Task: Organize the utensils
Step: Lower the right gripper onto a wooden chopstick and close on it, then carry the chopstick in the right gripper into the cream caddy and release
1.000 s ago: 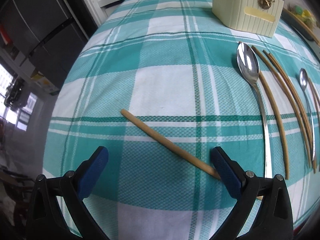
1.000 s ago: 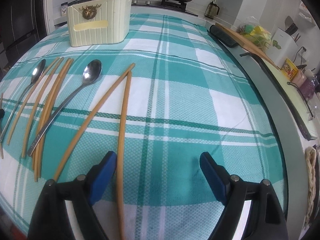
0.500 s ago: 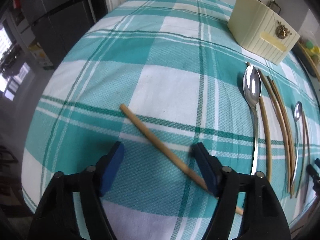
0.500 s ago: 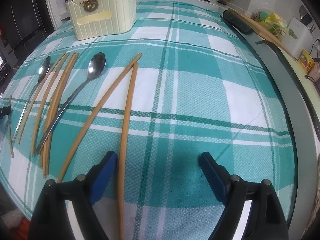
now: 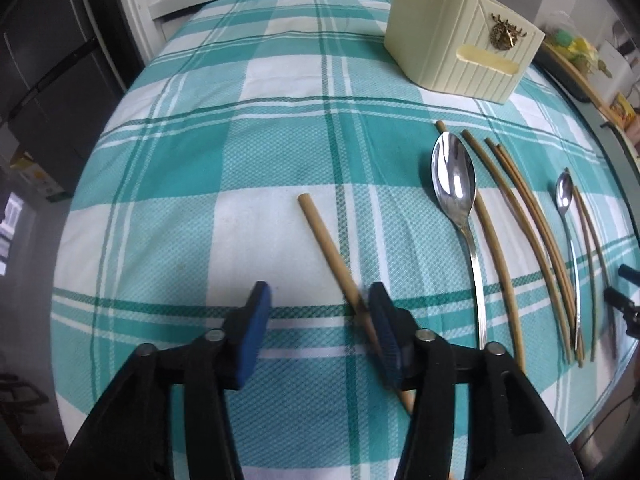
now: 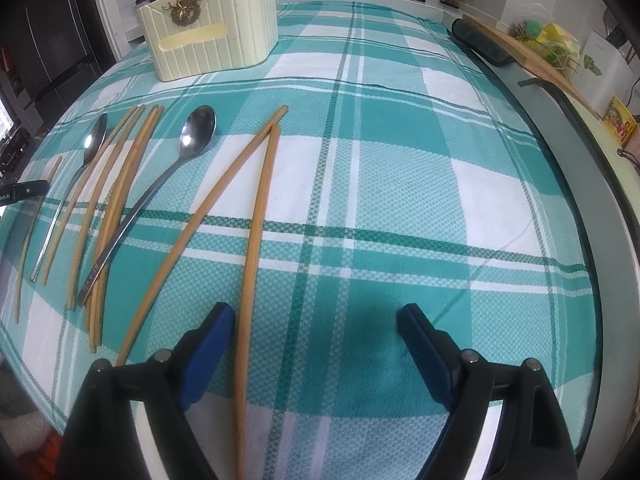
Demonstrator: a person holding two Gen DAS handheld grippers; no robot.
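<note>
The left gripper (image 5: 318,314) sits low over the cloth (image 5: 208,168), its blue rubber pads at a narrow gap with nothing clamped. A lone round wooden chopstick (image 5: 326,242) lies on a slant, its near end running just inside the right pad; whether the two touch cannot be told. Farther right lies a big polished steel spoon (image 5: 456,184), bowl up, with thin chopsticks beside it and a small spoon (image 5: 565,196) beyond. A cream ribbed holder (image 5: 452,40) with a brass emblem stands at the far side.

The right gripper (image 6: 316,340) has its jaws spread wide, holding nothing. A long chopstick (image 6: 260,216) passes just inside its left pad, meeting a second one (image 6: 208,208) at the far tips in a V. The cloth is woven teal-and-white plaid.
</note>
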